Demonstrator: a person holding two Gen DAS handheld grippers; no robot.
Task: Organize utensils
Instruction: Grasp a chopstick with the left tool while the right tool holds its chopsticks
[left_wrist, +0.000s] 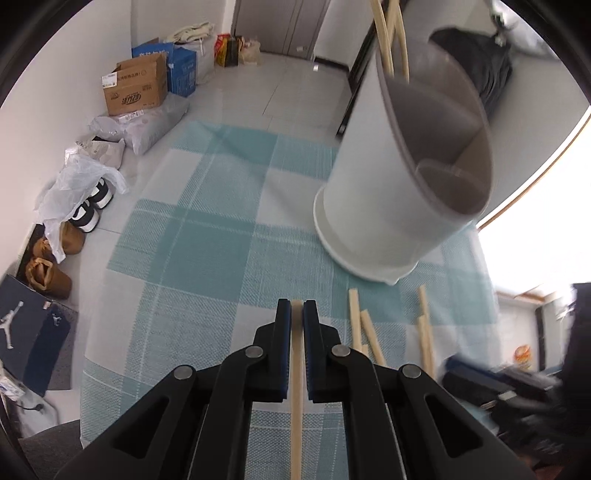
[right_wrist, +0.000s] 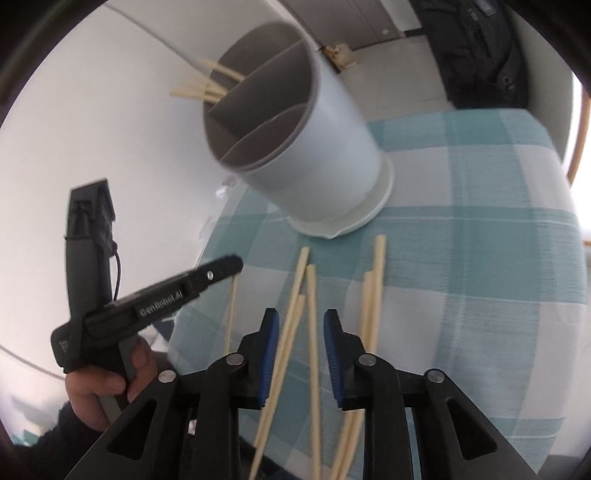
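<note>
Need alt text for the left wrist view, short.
The left claw is shut on a single wooden chopstick above a teal-and-white checked tablecloth. Ahead to the right stands a white divided utensil holder with chopsticks already in its far compartment, and more loose chopsticks lie on the cloth near its base.

A white round utensil holder (right_wrist: 314, 147) with grey inner dividers stands on the checked cloth, several pale wooden chopsticks (right_wrist: 207, 86) poking from one compartment. More chopsticks (right_wrist: 312, 332) lie loose just before its base, some crossing. One chopstick (left_wrist: 296, 369) is pinched and lifted.
</note>
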